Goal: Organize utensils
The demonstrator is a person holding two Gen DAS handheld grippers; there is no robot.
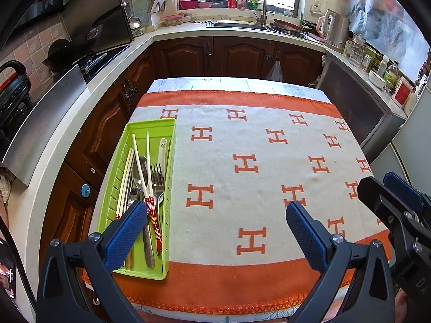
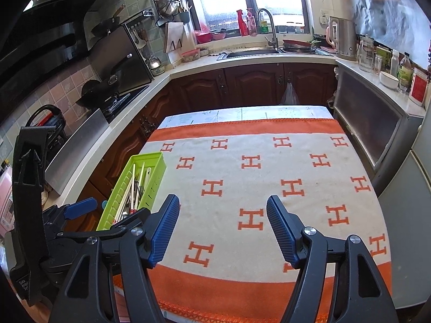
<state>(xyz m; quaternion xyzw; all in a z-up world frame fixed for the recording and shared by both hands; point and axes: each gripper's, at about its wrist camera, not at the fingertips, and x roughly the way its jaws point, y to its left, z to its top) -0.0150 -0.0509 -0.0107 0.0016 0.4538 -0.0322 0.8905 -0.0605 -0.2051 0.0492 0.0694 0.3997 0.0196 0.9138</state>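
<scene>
Green plastic slotted tray [image 1: 172,145] at cloth's [image 1: 242,140] left edge; near end hidden behind left gripper [image 1: 215,210]. Inside: steel forks [image 1: 157,177], spoons, chopsticks [image 1: 147,172], overlapping, hard to count. Both grippers, incl. right gripper [image 2: 223,210], agape, empty, ribbed blue pads.

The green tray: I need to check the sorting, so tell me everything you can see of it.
The green tray is a long, narrow bin of lime plastic with slotted walls. It lies flat at the left edge of the cloth on the table. Inside lie chopsticks, forks, spoons and a white utensil, all lengthwise. Neither gripper touches it.
</scene>
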